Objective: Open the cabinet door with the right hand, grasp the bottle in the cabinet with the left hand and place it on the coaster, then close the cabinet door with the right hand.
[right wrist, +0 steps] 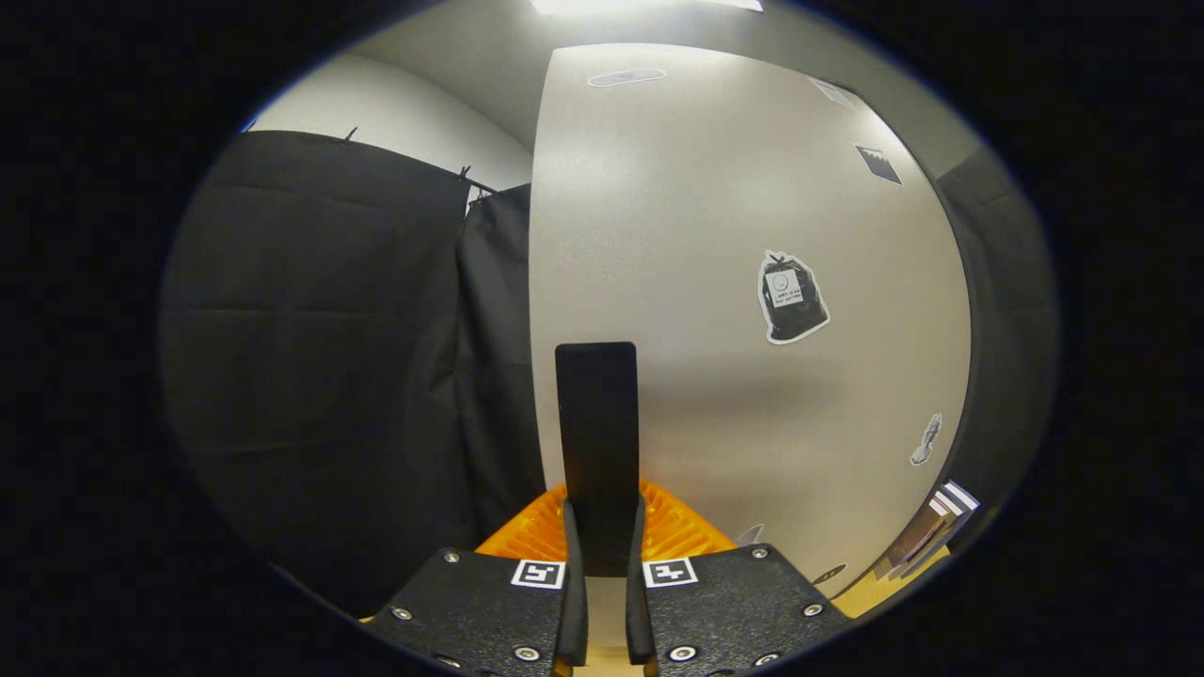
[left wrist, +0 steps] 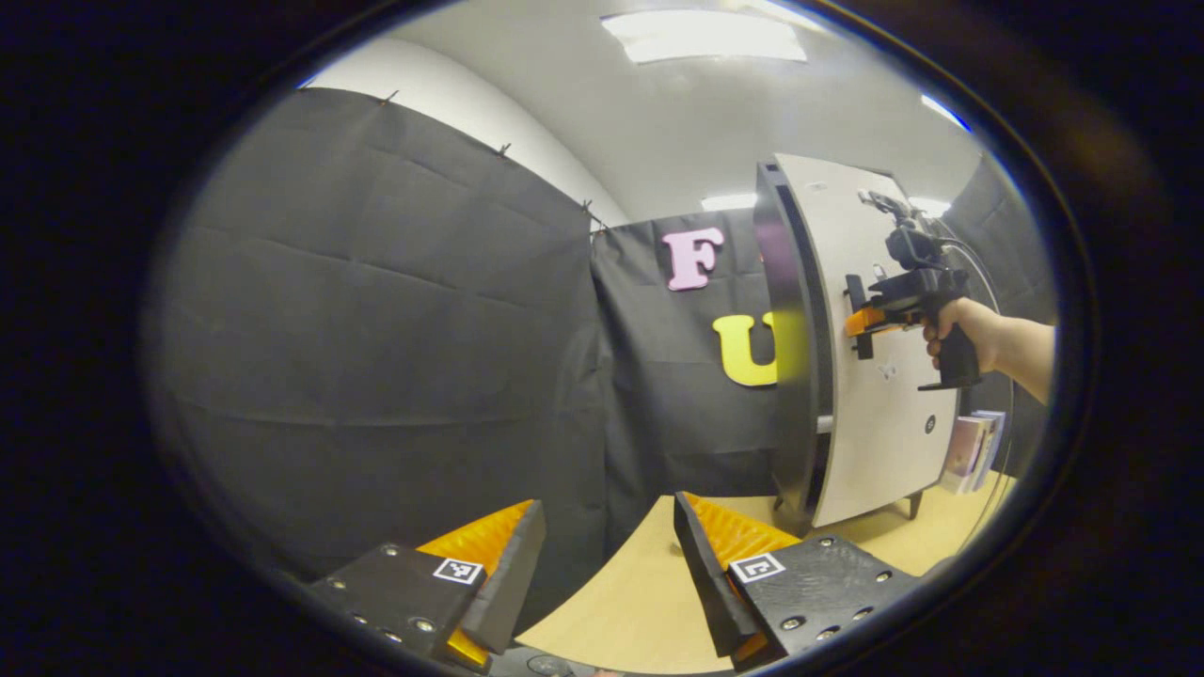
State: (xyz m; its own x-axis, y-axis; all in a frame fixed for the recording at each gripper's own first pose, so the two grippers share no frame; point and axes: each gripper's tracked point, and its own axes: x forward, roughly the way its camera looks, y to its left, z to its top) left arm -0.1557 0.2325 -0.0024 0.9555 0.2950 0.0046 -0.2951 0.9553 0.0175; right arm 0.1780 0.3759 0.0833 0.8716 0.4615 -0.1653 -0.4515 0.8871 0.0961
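Cabinet door [right wrist: 734, 282] handle [right wrist: 595, 442] is clamped by right gripper [right wrist: 602, 536].

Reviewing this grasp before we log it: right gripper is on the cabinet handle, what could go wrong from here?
1. The right gripper pinches only the lower end of the flat black door handle; a pull off the hinge arc might slip it off.
2. The pale grey cabinet door looks barely ajar; its swing could hit the stack of books beside the cabinet.
3. The left gripper hovers open over the light wooden tabletop close to the cabinet, possibly in the door's path.
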